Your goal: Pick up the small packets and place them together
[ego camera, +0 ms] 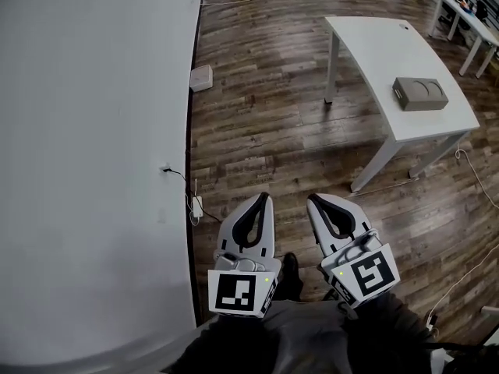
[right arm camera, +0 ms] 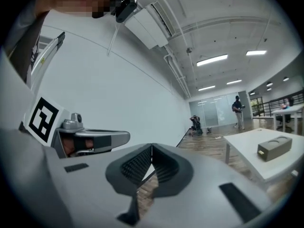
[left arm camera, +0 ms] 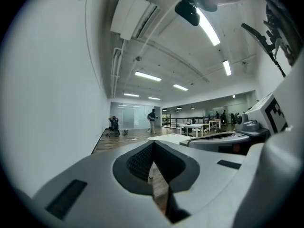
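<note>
Left gripper (ego camera: 263, 201) and right gripper (ego camera: 313, 201) both ride closed and empty above the wood floor (ego camera: 265, 115); no small packets show in any view, so nothing looks picked or grouped yet, and the white table (ego camera: 374, 45) nearby holds only a grey box (ego camera: 421, 93)

Nothing readable in your views: no words, brands, numbers or signs. The only print is the left marker (ego camera: 235, 293), a black-and-white square on the cube of your left gripper (ego camera: 263, 199), and the right marker (ego camera: 372, 275) on the cube of your right gripper (ego camera: 313, 199). Both are block patterns, not letters or digits. The right marker (left arm camera: 277, 112) also shows in the left gripper view, and the left marker (right arm camera: 42, 119) in the right gripper view. There too it's pattern only.
</note>
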`<state>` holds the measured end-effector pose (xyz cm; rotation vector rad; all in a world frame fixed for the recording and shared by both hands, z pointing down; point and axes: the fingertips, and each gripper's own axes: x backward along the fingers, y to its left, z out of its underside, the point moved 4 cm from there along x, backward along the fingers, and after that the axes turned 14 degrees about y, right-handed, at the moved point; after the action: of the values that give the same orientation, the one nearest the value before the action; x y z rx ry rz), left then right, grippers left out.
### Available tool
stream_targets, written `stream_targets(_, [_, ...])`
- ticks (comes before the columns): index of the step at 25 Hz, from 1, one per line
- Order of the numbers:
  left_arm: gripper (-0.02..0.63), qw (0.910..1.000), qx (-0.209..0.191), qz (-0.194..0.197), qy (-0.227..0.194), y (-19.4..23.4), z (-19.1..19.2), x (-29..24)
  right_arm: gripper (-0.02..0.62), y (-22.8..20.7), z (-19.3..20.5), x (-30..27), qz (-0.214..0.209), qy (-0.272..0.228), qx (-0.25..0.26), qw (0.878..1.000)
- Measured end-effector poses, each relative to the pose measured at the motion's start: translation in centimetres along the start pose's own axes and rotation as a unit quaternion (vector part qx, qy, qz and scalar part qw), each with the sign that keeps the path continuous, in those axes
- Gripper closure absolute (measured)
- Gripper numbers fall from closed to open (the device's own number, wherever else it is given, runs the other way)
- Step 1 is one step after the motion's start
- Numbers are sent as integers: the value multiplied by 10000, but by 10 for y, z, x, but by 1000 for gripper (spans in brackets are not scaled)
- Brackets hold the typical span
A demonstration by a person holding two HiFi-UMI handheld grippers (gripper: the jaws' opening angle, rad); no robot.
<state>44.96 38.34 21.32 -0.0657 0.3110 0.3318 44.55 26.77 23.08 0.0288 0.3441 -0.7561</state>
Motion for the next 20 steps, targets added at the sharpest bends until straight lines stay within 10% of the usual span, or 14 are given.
stream_targets(20, [603, 9998, 114, -99, -99, 92, -22, -81, 589, -30, -61, -124, -174, -138, 453, 9987])
